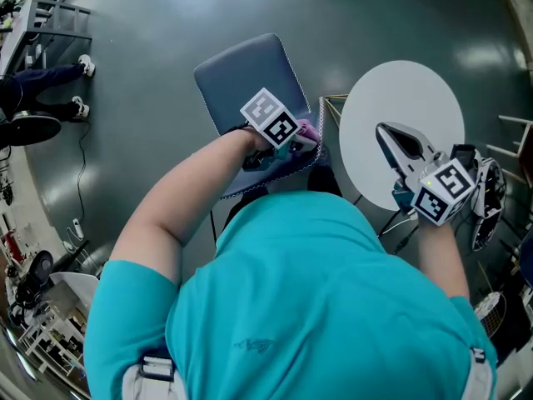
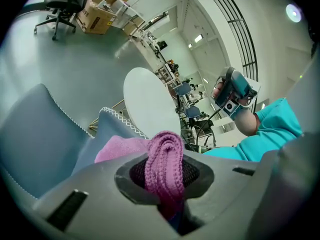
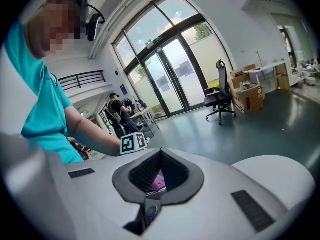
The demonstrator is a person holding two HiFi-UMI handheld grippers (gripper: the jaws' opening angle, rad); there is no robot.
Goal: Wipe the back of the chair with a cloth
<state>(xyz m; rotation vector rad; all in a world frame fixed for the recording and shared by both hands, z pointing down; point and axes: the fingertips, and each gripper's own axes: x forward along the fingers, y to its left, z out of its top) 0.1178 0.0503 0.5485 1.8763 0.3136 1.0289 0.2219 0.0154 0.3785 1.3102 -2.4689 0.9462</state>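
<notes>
The chair has a blue-grey seat (image 1: pixel 246 77) and a backrest (image 1: pixel 279 172) edged with white stitching, right below my chest. My left gripper (image 1: pixel 301 140) is shut on a pink knitted cloth (image 1: pixel 309 129) and holds it against the top of the backrest. In the left gripper view the cloth (image 2: pixel 162 156) bulges out between the jaws, with the backrest (image 2: pixel 107 126) and seat (image 2: pixel 35 129) behind it. My right gripper (image 1: pixel 387 133) hovers over the round white table (image 1: pixel 416 98), shut and holding nothing. Through its jaws a bit of the cloth (image 3: pixel 158 183) shows.
The white table (image 2: pixel 147 104) stands close to the right of the chair. A person (image 1: pixel 37 86) stands at the far left. A black office chair (image 3: pixel 220 96), cardboard boxes (image 3: pixel 247 96) and glass doors lie across the grey floor. Cluttered shelves line the lower left (image 1: pixel 33 307).
</notes>
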